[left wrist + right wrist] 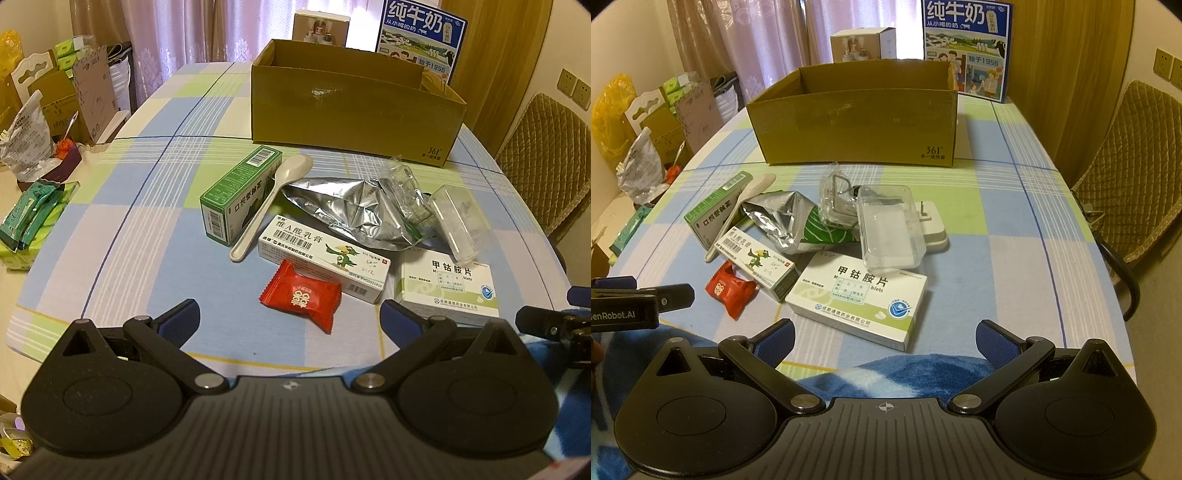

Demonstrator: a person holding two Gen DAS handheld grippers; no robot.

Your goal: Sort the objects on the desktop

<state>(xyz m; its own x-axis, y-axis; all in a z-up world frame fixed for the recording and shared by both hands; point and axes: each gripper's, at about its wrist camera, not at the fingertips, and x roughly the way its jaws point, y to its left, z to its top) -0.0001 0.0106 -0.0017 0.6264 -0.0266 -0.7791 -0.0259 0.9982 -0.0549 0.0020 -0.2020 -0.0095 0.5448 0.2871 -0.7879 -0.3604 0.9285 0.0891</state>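
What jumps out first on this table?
A big open cardboard box stands at the far side of the checked tablecloth. In front of it lies a jumble of medicine boxes and a silver foil bag, with a bright red candy wrapper nearest the left tongs, which hang wide open.

Counted on the checked blue, green and white tablecloth [147,221]:

- 1 open brown cardboard box [351,110], far side.
- 3 printed medicine cartons: 1 green-and-white long carton [236,195], 1 white long carton with a green cartoon bird [325,258], 1 flat white-and-green tablet carton [857,299].
- 1 cream plastic spoon [269,203].
- 1 red sealed candy wrapper [301,297].
- 1 crumpled silver foil pouch [343,206].
- 1 clear rectangular plastic case [890,229].
- 1 crinkled clear plastic bag [834,199].
- 1 white plug adapter [934,229].

Behind the box: 1 blue milk carton case [967,48], 1 small white-and-tan box [864,44].
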